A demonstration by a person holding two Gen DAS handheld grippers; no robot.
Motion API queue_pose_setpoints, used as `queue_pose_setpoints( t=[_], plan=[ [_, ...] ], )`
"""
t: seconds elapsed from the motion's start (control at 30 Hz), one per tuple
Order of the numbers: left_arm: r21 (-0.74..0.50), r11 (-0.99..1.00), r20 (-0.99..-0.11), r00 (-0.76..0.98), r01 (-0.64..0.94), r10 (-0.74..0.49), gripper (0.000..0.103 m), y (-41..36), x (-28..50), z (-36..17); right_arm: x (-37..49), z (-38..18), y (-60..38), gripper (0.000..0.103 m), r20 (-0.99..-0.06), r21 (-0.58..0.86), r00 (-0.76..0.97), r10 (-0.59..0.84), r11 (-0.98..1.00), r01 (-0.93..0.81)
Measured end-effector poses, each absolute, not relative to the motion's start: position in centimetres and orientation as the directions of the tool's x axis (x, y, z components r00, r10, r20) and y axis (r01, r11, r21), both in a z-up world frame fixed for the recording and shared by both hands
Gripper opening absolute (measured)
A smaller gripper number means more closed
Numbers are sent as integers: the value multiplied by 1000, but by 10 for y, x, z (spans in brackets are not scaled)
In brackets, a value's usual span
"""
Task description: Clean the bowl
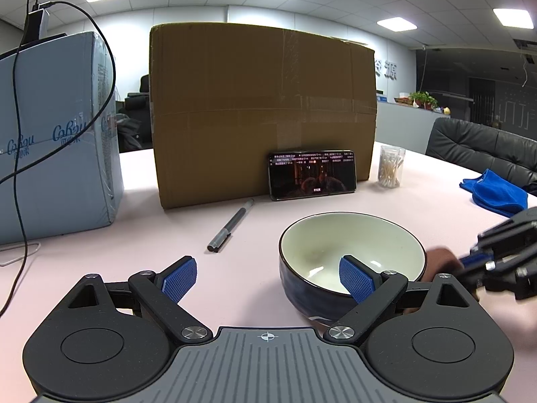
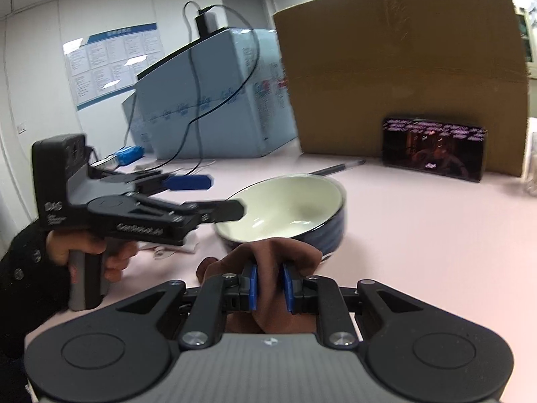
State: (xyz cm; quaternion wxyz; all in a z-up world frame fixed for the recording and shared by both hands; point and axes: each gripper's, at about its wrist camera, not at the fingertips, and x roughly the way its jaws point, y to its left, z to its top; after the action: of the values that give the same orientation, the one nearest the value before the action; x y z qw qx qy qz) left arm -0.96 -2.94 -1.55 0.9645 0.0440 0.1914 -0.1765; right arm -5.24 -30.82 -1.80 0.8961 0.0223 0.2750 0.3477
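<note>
Left wrist view: left gripper (image 1: 267,278) has jaws wide, nothing between the pads. Its right pad sits at the bowl (image 1: 352,255) rim, inside-side by the look of it; can't tell if touching. Left pad is out over bare table (image 1: 100,268). Bowl stands upright on the pink table, dark blue outside, cream inside, w/ a faint smear at the bottom. Right gripper (image 1: 470,262) comes in from the right edge, blurred, w/ a brown cloth (image 1: 439,258) just beside the bowl's right wall.

Behind the bowl: pen (image 1: 230,226) lying diagonal, phone (image 1: 312,174) leaning on a cardboard box (image 1: 261,110), screen lit. Jar of cotton swabs (image 1: 391,166) right of the phone. Blue cloth (image 1: 493,193) near the far right edge, well apart from the bowl. Pale blue pack (image 1: 57,141) at left w/ a black cable (image 1: 20,168) hanging over it.

Right wrist view: right gripper (image 2: 270,287) has jaws narrow, clamped on the brown cloth (image 2: 275,252), which bunches up past the pads and overlaps the bowl's (image 2: 285,208) near wall. Left gripper (image 2: 214,198) seen side-on, held by a hand (image 2: 90,252), one finger reaching over the bowl rim, other finger outside it. Bowl looks tilted here, motion-blurred.
</note>
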Motion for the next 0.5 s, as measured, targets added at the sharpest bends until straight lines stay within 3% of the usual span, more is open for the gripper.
queue_pose_setpoints(
  t=[0.3,0.5],
  plan=[
    [17,934,-386,864,357,-323,94,-29,-9,-15,-53,-22,-299,19,-490,260,551,675,717,-647],
    [18,934,-384,865,357,-323,94,-29,-9,-16,-48,-20,-312,19,-477,262,605,638,760,-594]
  ],
)
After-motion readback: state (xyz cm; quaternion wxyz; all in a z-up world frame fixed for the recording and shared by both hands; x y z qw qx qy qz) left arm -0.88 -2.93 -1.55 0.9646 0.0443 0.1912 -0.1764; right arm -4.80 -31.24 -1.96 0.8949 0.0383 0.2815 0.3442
